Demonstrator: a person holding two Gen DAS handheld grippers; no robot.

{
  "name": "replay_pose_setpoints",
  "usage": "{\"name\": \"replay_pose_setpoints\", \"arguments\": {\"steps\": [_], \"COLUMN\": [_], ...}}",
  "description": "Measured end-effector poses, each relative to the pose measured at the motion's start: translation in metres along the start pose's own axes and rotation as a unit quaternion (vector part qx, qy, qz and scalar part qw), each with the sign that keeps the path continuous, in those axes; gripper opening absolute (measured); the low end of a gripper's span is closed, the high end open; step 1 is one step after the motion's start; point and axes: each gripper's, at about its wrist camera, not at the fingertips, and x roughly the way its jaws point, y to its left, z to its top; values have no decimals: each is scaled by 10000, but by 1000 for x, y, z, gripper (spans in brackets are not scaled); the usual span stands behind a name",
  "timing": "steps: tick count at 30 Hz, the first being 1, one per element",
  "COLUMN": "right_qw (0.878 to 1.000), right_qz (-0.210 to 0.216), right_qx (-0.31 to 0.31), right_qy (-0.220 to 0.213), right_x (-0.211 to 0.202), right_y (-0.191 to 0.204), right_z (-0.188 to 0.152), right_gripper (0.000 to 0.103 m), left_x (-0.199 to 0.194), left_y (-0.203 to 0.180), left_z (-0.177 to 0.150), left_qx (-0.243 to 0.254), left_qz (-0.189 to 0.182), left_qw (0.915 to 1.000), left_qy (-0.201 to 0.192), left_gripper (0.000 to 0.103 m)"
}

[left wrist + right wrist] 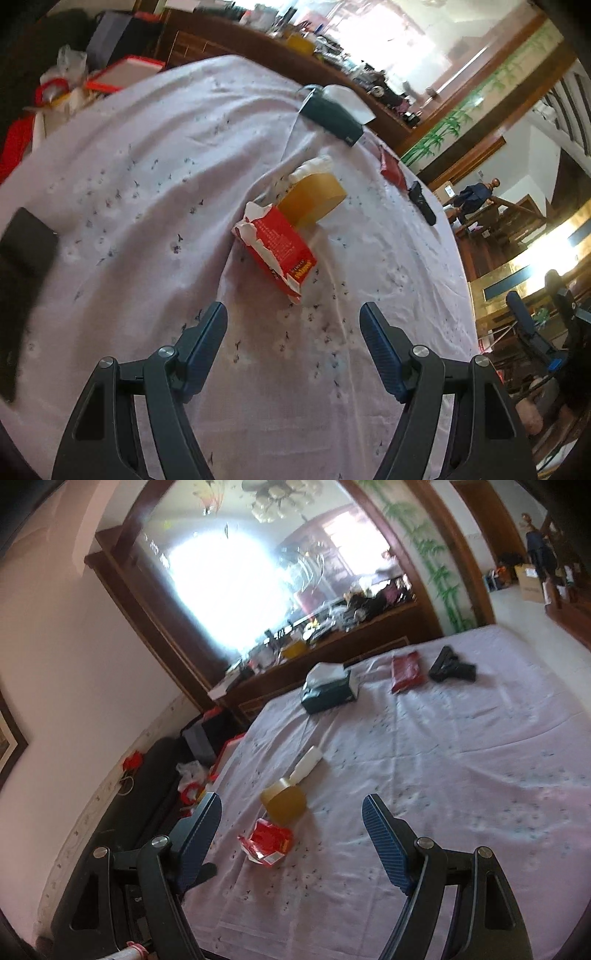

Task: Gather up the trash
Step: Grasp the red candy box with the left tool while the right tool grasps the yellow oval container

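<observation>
A: Trash is all over the bed (443,775) — none of it looks collected so far, I'd say. No bin or bag for it shows in either view.

B: Go through it, biggest first.

A: Tissue box (328,690) at the far side, dark with a white sheet sticking up. That may not be trash at all. Nearer the middle, the tape roll (314,197), brown, lying on the sheet, with a white bottle (308,762) on its side just behind and touching it or nearly so.

B: And the red things?

A: Torn carton (275,249), red, ripped open, touching the tape roll on the near side. It's the nearest piece to both grippers. Farther off, a red wrapper (406,672) lies flat near the far edge, and a black gun-shaped object (452,669) sits just beside that.

B: Hands?

A: Left gripper (293,317) is spread wide and holds nothing; it points at the carton from just short of it. Right gripper (291,808) is also spread wide, with nothing between its fingers, above the near part of the bed.

B: So where are we?

A: At the start, by my reading — every piece is left to pick up, and the carton looks like the first target.
</observation>
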Motion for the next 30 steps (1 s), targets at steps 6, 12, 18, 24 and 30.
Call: {"name": "replay_pose_setpoints", "arguments": {"steps": [6, 12, 18, 24, 30], "right_qw": [9993, 9968, 9932, 9869, 9784], "right_qz": [20, 190, 153, -113, -155], "right_qx": [30, 168, 61, -706, -1208], "right_qy": [376, 755, 1153, 1443, 1671], "right_x": [51, 99, 155, 205, 250], "right_y": [-1, -4, 5, 27, 36], "right_z": [-1, -3, -4, -4, 6], "right_gripper": [83, 83, 83, 88, 91], "left_x": [28, 51, 51, 22, -3], "left_y": [4, 11, 25, 49, 68], "left_z": [15, 24, 25, 23, 19], "left_qx": [-197, -239, -245, -356, -437], "left_qz": [21, 151, 121, 63, 52], "left_qw": [9997, 9991, 9989, 9993, 9990], "left_qy": [122, 319, 379, 89, -57], "left_gripper": [73, 44, 2, 1, 1]}}
